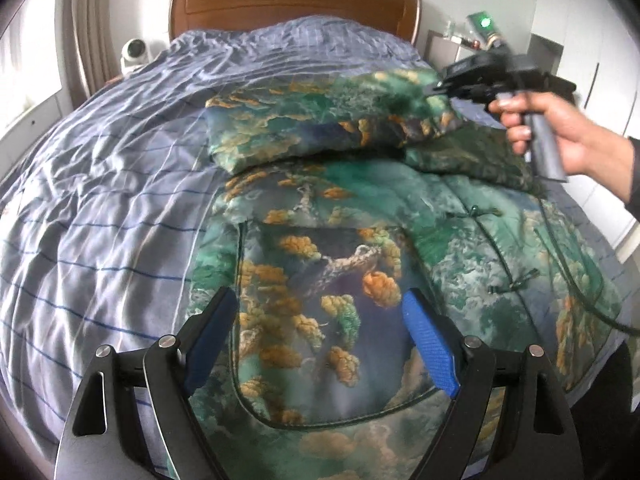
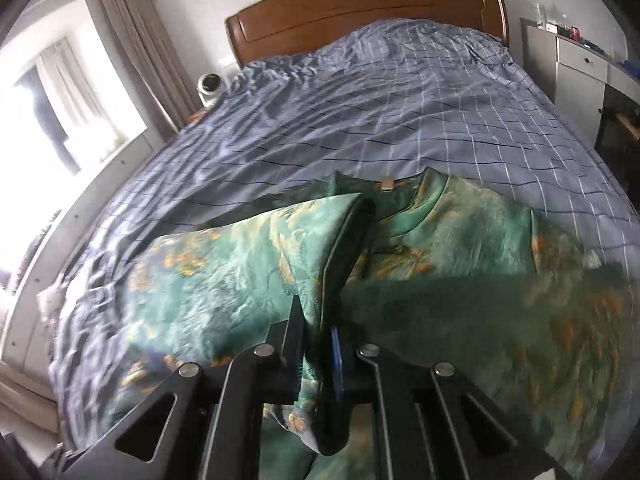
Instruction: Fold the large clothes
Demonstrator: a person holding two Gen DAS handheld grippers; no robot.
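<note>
A large padded jacket (image 1: 328,264) with a green, blue and orange landscape print lies spread on the bed. My left gripper (image 1: 320,304) is open and empty, hovering just above the jacket's lower front. My right gripper (image 2: 318,332) is shut on the jacket's sleeve (image 2: 224,272) near its cuff and holds it lifted across the body. In the left wrist view the sleeve (image 1: 304,124) lies folded across the jacket's top, and the right gripper (image 1: 440,88) shows at its far right end. The collar (image 2: 404,200) shows beyond the sleeve.
The bed has a rumpled blue checked cover (image 1: 112,184) and a brown wooden headboard (image 2: 360,4). A small white camera (image 1: 134,54) stands at the bed's far left. A white cabinet (image 2: 580,76) stands to the right. A curtained window (image 2: 68,104) is on the left.
</note>
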